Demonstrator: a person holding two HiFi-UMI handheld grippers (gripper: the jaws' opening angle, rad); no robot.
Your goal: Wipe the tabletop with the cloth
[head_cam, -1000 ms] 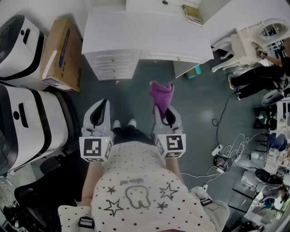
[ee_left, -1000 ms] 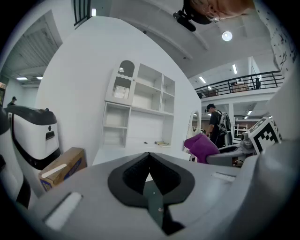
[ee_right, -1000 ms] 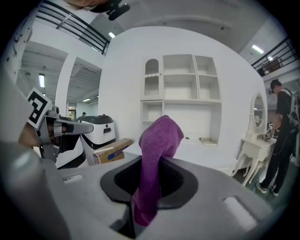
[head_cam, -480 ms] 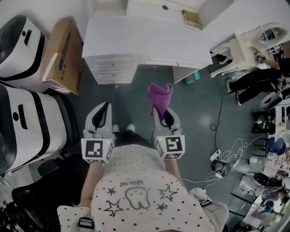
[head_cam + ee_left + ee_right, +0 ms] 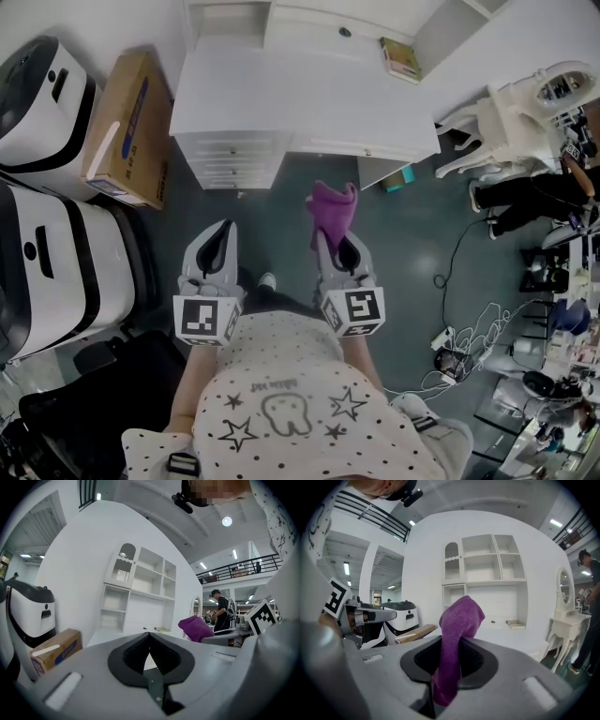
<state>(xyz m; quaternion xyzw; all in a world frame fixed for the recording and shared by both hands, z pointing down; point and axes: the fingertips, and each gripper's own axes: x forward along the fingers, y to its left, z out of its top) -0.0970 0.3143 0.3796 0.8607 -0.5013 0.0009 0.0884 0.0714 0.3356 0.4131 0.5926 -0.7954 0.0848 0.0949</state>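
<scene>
— White tabletop (image 5: 300,94) lies closer ahead of the fingers (image 5: 482,662) than a second ago; the strip of grey floor (image 5: 281,202) between them has narrowed

— So the wiping hasn't begun?

— Not yet, I'd say; the walk-up looks nearly done. The right gripper (image 5: 339,239) is clenched on the cloth (image 5: 334,204), and the left gripper (image 5: 219,228) is pinched together on nothing

— And the cloth?

— Purple, fleecy, bunched into a thick fold that stands out past the fingertips and flops over at its tip, short of the tabletop and touching nothing else
</scene>
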